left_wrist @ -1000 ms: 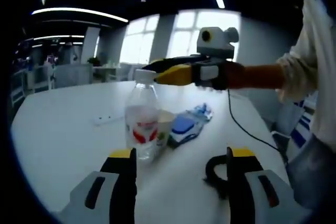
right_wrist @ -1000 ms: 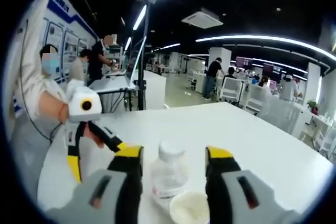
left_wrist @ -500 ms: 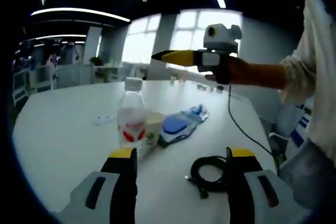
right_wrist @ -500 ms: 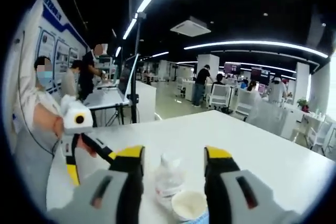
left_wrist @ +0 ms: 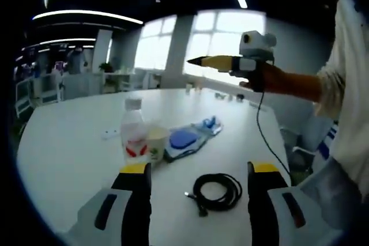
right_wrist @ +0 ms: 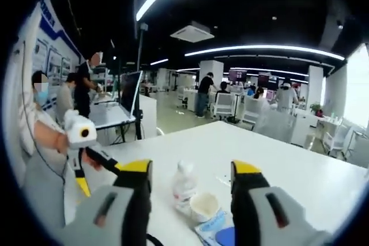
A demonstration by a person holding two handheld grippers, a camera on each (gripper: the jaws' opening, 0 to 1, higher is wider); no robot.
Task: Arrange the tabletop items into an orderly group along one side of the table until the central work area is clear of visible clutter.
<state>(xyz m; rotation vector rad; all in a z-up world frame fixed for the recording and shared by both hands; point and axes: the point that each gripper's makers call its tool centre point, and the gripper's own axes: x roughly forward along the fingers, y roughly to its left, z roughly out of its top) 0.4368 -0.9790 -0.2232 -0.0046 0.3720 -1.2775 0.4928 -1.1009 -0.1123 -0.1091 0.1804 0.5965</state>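
Observation:
A clear water bottle (left_wrist: 132, 133) with a red label stands on the white table (left_wrist: 69, 148). A paper cup (left_wrist: 155, 144) touches it, and a blue and white packet (left_wrist: 187, 137) lies beside the cup. A coiled black cable (left_wrist: 216, 191) lies nearer, between my left gripper (left_wrist: 199, 168)'s open jaws but below them. My right gripper (left_wrist: 196, 60) hangs in the air above and beyond the packet, held by a hand. In the right gripper view, the bottle (right_wrist: 184, 184), cup (right_wrist: 204, 205) and packet (right_wrist: 222, 233) sit low between the open right gripper (right_wrist: 190, 166)'s jaws. The left gripper (right_wrist: 95, 174) is at the left, open.
A small white object (left_wrist: 109, 135) lies on the table left of the bottle. The person's sleeve (left_wrist: 346, 84) is at the right. Other desks, chairs and people (right_wrist: 203, 93) stand in the room behind. Bare tabletop (right_wrist: 300, 171) stretches to the right.
Both grippers have drawn back from the bottle; the right one, which stood around the bottle's cap, is now raised and farther off. The black cable has come fully into the left view.

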